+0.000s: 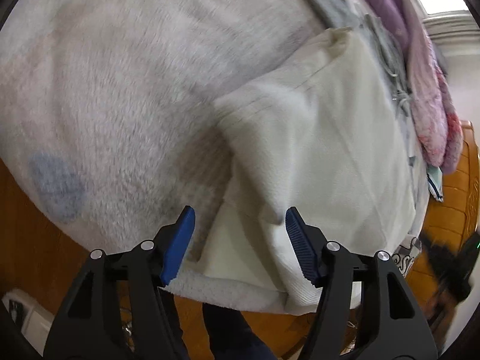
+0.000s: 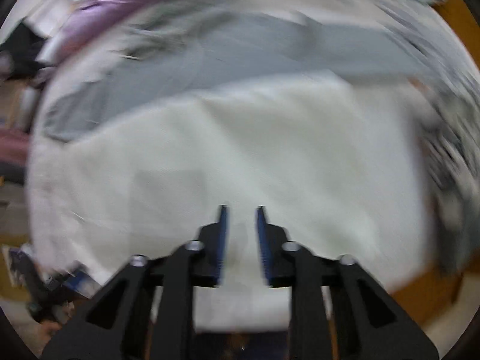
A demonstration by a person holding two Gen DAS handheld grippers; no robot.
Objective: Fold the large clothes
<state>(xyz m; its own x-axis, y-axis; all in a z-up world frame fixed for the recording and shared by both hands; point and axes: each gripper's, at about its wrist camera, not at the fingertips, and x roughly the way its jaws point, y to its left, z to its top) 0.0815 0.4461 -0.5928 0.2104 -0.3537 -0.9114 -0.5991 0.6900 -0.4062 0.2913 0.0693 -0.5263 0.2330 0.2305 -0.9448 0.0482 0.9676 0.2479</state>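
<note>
A cream-white garment (image 1: pixel 315 150) lies folded flat on a fluffy white blanket (image 1: pixel 120 90), with its near edge hanging at the bed's front. My left gripper (image 1: pixel 240 225) is open, its blue fingers (image 1: pixel 180 240) wide apart just above the garment's near left corner, holding nothing. In the blurred right wrist view the same cream garment (image 2: pixel 240 150) fills the middle. My right gripper (image 2: pixel 241 219) hovers over its near edge with jaws partly open and nothing between them.
A grey garment (image 2: pixel 240 48) lies beyond the cream one. Purple and pink fluffy bedding (image 1: pixel 420 75) is piled at the far side. An orange wooden bed frame (image 1: pixel 456 195) stands at the right, wooden floor (image 1: pixel 30 225) below.
</note>
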